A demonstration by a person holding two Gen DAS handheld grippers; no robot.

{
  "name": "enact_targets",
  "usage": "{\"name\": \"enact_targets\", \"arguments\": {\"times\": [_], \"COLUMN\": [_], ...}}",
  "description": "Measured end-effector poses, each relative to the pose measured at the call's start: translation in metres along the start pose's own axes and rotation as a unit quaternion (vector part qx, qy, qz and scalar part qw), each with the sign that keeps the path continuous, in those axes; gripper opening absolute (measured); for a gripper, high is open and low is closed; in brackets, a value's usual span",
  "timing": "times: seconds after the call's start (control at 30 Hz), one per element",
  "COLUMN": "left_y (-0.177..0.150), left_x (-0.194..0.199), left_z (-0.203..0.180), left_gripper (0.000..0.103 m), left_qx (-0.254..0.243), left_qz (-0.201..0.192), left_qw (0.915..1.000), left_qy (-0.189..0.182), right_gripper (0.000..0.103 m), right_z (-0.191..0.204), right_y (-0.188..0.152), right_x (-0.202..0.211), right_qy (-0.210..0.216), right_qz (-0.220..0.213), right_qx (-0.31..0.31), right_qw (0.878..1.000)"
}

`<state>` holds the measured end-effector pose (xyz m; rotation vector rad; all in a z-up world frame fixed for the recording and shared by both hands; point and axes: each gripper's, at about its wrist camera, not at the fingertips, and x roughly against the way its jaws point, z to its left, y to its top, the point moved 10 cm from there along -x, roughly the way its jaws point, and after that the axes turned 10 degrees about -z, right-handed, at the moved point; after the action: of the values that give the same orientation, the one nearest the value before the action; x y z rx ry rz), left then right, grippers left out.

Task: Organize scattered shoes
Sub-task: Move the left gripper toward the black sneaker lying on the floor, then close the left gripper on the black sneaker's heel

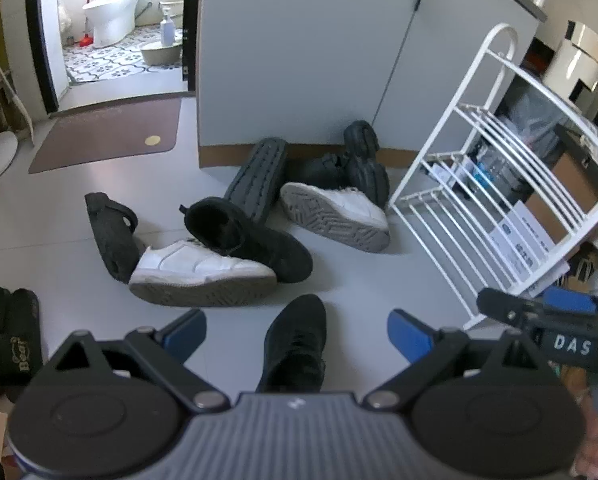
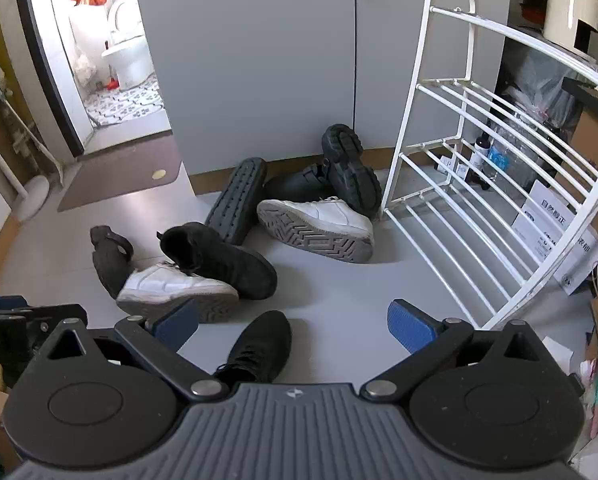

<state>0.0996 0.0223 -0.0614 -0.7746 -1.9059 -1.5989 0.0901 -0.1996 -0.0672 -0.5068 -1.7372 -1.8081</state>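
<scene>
grey floor (image 2: 339, 280), shoes (image 2: 315, 224) scattered (white rack (image 2: 459, 208) beside); both grippers' fingers wide.

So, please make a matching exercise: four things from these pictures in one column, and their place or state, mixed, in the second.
Things:
1. far white sneaker
2. black lace-up shoe
3. white rack
4. brown mat

Places or states:
a. by the bathroom doorway
b. on its side, sole showing
c. shelves hold no shoes
d. nearest, between the open right tongs

Pairs: 1-b, 2-d, 3-c, 4-a

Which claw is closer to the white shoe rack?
Right. The right claw hovers open just beside the white shoe rack; the left claw, also open, hangs farther away on the other side.
</scene>
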Motion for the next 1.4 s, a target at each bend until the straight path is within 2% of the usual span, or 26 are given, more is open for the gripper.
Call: {"name": "enact_targets", "arguments": {"times": [0.13, 0.27, 0.37, 0.53, 0.83, 0.93, 1.07, 1.27, 1.4], "left_y": [-0.002, -0.003, -0.006, -0.009, -0.011, -0.014, -0.014, -0.015, -0.02], "left_x": [-0.017, -0.032, -0.044, -0.062, -0.098, -0.109, -0.117, -0.129, -0.142], "left_z": [-0.001, -0.002, -0.001, 0.002, 0.006, 0.02, 0.028, 0.023, 0.015], "left_gripper": [0.098, 0.099, 0.099, 0.098, 0.095, 0.095, 0.096, 0.095, 0.095], "left_qx": [0.007, -0.014, -0.027, -0.021, -0.067, -0.037, 0.004, -0.009, -0.022], "left_qz": [0.016, 0.022, 0.028, 0.053, 0.072, 0.087, 0.097, 0.103, 0.116], "left_qw": [0.9998, 0.9996, 0.9991, 0.9983, 0.9952, 0.9953, 0.9953, 0.9946, 0.993], "left_qy": [-0.001, 0.008, 0.015, 0.011, 0.01, 0.019, 0.007, 0.009, 0.002], "right_gripper": [0.103, 0.103, 0.103, 0.103, 0.103, 0.103, 0.103, 0.103, 0.103], "right_z": [-0.003, -0.007, -0.007, -0.01, -0.021, -0.023, -0.027, -0.037, -0.04], "right_y": [-0.004, -0.007, -0.001, 0.004, 0.013, 0.016, 0.016, 0.018, 0.012], "right_x": [-0.014, -0.029, -0.038, -0.05, -0.071, -0.074, -0.083, -0.101, -0.114], "right_qy": [-0.001, -0.006, 0.003, 0.015, 0.044, 0.06, 0.075, 0.073, 0.085], "right_qz": [0.015, 0.031, 0.033, 0.041, 0.061, 0.061, 0.065, 0.066, 0.082], "right_qx": [-0.005, -0.015, -0.019, -0.01, 0.014, 0.013, 0.021, 0.033, 0.036], "right_qw": [1.0, 0.999, 0.999, 0.999, 0.997, 0.996, 0.995, 0.995, 0.992]}}
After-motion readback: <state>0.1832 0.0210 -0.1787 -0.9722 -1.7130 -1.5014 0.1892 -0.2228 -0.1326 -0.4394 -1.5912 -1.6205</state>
